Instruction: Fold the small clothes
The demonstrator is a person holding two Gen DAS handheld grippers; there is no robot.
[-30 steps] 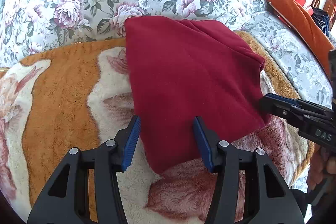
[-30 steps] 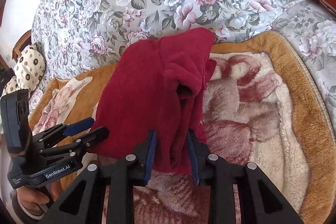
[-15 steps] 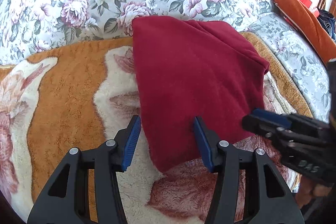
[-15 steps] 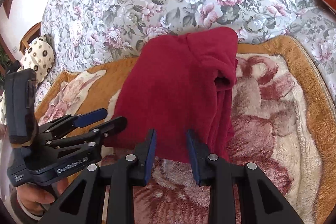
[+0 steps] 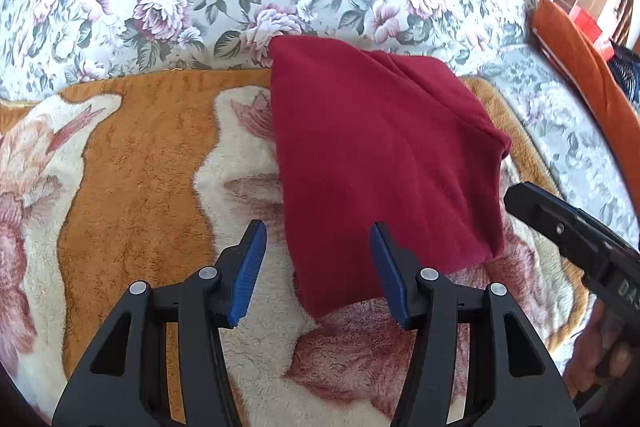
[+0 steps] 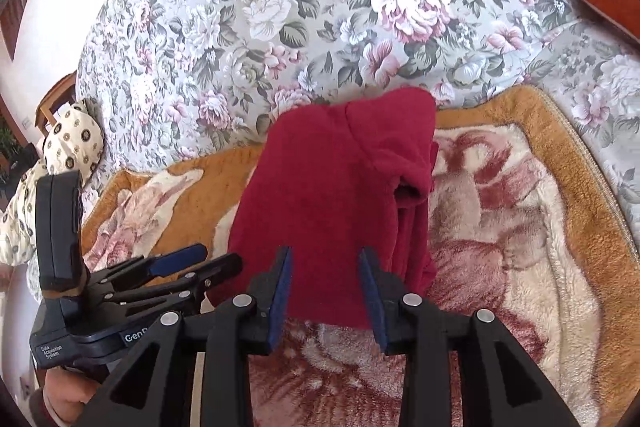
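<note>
Right, red garment (image 5: 380,163) sits folded into a compact block on the fleece blanket (image 5: 132,163), my left gripper (image 5: 318,267) and right gripper (image 6: 326,291) both opening with nothing pinched, so I judge only tidying the loose right-side flap remains.
</note>
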